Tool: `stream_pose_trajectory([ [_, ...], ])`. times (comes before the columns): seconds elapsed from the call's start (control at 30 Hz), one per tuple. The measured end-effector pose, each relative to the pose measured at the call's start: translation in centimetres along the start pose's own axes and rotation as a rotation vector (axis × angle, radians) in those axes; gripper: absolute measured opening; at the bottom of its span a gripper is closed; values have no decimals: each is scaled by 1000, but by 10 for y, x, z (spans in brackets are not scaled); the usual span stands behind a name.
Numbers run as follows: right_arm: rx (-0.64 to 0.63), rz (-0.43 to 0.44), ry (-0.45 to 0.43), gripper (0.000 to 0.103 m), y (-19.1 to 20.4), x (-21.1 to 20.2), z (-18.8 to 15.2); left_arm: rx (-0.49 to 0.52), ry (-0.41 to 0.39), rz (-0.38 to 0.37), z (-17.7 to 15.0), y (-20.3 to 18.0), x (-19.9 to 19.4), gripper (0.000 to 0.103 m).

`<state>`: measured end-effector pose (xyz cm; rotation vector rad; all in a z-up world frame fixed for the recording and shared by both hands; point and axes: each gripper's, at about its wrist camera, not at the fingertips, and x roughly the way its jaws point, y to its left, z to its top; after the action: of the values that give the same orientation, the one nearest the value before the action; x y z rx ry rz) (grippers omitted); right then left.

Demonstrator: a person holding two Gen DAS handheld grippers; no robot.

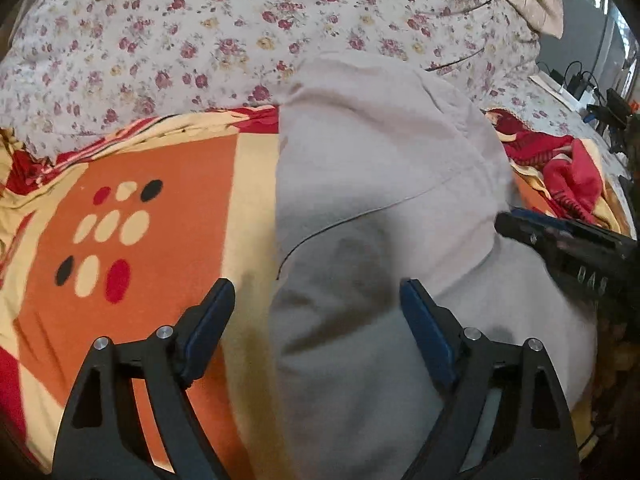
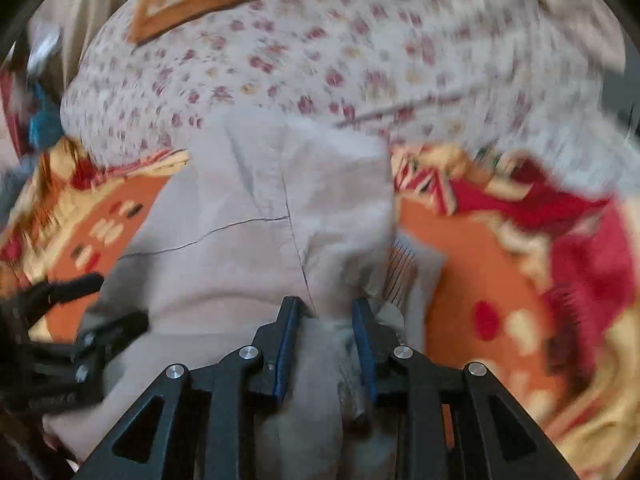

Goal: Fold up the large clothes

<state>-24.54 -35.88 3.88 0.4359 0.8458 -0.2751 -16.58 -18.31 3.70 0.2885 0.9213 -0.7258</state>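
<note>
Below our left wrist camera, the left claw point(image 1: 316, 312) stands wide open, its blue pads point(image 1: 208, 320) well apart and holding nothing. We see the grey garment point(image 1: 380, 200) lying folded on the bed, over an orange, cream and red patterned blanket point(image 1: 160, 220); the garment's left edge runs straight down the middle of the view, so one finger hangs over the blanket and the other over the grey cloth. Behind the garment lies a floral quilt point(image 1: 200, 48) with small red roses. A crumpled red cloth point(image 1: 568, 176) sits on the blanket at the right, and the black right claw point(image 1: 560, 240) reaches in from the right edge, over the garment's right side

From our right wrist camera, which is blurred, the right claw point(image 2: 326, 320) is narrowly parted, with a bunched fold of the grey garment point(image 2: 248, 232) running between its blue pads point(image 2: 286, 344); we cannot tell whether the pads press on the cloth or merely stand beside it. The garment spreads away ahead of the claw toward the floral quilt point(image 2: 360, 60), with the patterned blanket point(image 2: 480, 248) showing on both sides. The left claw point(image 2: 92, 308) shows at the left edge, open, over the garment's left edge
</note>
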Motion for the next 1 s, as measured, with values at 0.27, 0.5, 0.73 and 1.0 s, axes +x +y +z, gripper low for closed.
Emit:
stream_pose_trajectory([
  [0.27,62,62,-66,29,-1,-45,25,-66,22,0,14,8,-30,86],
  [0.5,5,33,-7,35,26,1,79,-26,46,39,7,4,-14,86],
  [0.73,110,-88,124,35,-10,89,89,-79,60,-32,7,15,-5,86],
  [1.0,39,-3,61,44,-4,7,75,-70,37,-48,11,19,-35,86],
])
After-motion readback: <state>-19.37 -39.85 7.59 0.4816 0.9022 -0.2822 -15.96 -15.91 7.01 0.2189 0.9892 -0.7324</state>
